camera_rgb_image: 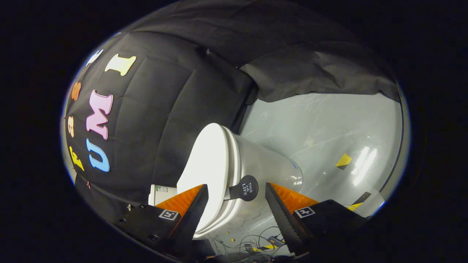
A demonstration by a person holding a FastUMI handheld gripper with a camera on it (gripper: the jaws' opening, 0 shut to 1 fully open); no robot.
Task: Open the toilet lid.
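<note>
The gripper (237, 199) stands released, its 2 fingers spread wide apart with nothing pressed between them. Each finger is a dark wedge with a toothed inner edge and an orange outer face, and each carries a small square black-and-white marker on its black base. The view is rolled, so the toilet (252, 171) appears tipped on its side.

Between the 2 fingers, just ahead of their tips, sits a round black handle tab (245, 188) with small white print, sticking out from the edge of the toilet lid (206, 164). Neither finger touches the tab or the lid. The lid is white and smooth, and it lies closed against the seat rim, with the pale bowl body beside it.

Beyond the toilet the floor (329, 124) is a glossy pale grey with bright reflections. A small yellow and black tape mark (343, 161) lies on it, well apart from the bowl. Near the base of the fingers some thin cables (256, 241) trail across the floor. A white box (161, 193) rests beside the lid, against the black cloth wall (175, 106).
</note>
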